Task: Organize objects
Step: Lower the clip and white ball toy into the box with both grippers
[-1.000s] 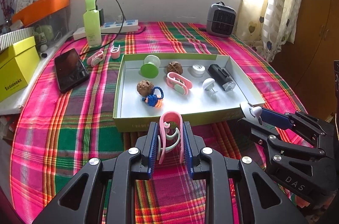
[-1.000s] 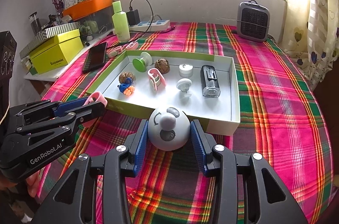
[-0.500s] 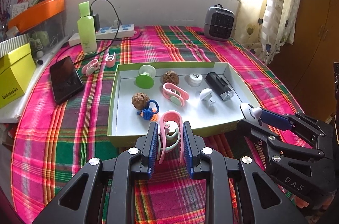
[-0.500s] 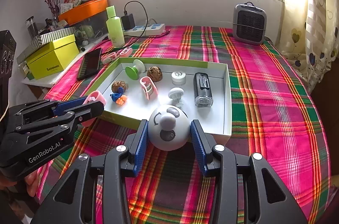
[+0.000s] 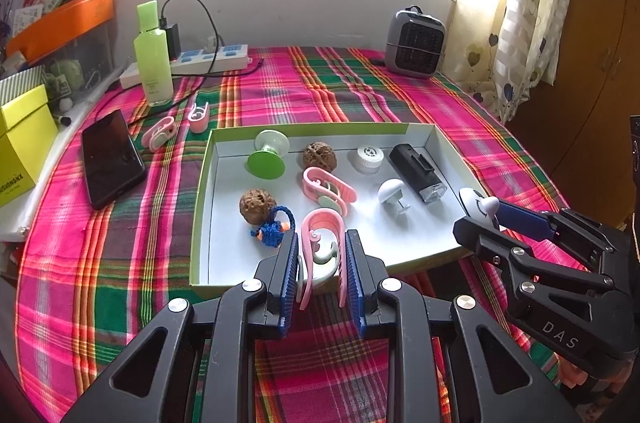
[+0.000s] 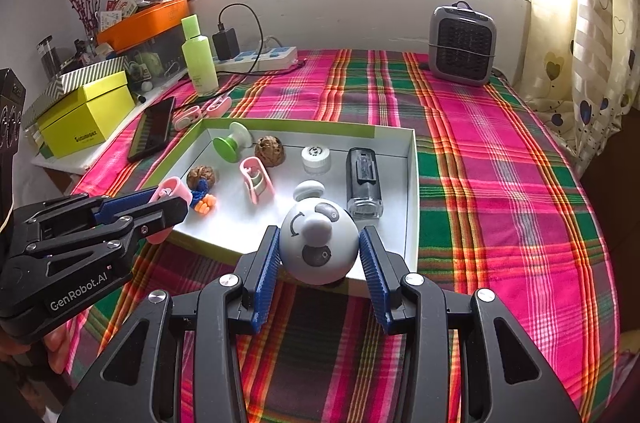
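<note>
A shallow green-edged box [image 5: 202, 183] with a white floor lies on the plaid tablecloth; it also shows in the right wrist view [image 6: 412, 191]. It holds a green suction cup [image 5: 266, 155], two walnuts [image 5: 258, 205], a pink clip [image 5: 328, 185], a white knob [image 5: 390, 193], a white cap [image 5: 370, 159], a black lamp [image 5: 416, 171] and a blue knitted charm [image 5: 274, 229]. My left gripper [image 5: 322, 255] is shut on a pink clip [image 5: 320, 235] over the box's near edge. My right gripper [image 6: 320, 247] is shut on a grey round toy [image 6: 318, 243] over the box's near right edge.
Left of the box lie a black phone [image 5: 110, 157] and two more pink clips [image 5: 160, 131]. Behind stand a green bottle [image 5: 152, 59], a power strip [image 5: 208, 59] and a grey heater [image 5: 416, 43]. A yellow box [image 5: 20, 139] sits at the left edge.
Both grippers have moved forward and higher, so the held clip and round toy now hang over the box's near edge instead of in front of it.
</note>
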A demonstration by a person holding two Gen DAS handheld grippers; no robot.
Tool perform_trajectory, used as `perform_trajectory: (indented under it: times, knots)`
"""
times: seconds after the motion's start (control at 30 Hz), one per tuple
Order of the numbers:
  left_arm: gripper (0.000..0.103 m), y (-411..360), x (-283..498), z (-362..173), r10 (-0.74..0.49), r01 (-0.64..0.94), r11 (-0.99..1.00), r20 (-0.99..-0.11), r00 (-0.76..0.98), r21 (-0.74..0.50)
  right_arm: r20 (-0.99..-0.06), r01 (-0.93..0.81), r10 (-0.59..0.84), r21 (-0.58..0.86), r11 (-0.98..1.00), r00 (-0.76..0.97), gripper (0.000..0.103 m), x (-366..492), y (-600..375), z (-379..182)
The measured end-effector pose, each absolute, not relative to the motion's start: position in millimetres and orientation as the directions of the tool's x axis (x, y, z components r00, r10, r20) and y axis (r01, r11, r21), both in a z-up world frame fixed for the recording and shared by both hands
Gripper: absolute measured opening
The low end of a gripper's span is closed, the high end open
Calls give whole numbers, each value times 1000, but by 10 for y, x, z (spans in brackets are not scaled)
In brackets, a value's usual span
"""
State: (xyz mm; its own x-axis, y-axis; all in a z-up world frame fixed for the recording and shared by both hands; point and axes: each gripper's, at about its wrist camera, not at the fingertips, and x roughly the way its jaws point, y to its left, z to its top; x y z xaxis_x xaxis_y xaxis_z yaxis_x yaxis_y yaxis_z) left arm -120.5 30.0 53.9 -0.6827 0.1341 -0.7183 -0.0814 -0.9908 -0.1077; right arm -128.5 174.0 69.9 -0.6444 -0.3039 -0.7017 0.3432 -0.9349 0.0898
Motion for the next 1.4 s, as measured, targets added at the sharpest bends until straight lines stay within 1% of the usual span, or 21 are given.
perform_trajectory:
  times: [1.4]
  knots:
    - [21,289,-1720,279,135,-66,-991,-765,-630,-120,-757,326,-246,46,-944,-605,42,-1927,1717,476]
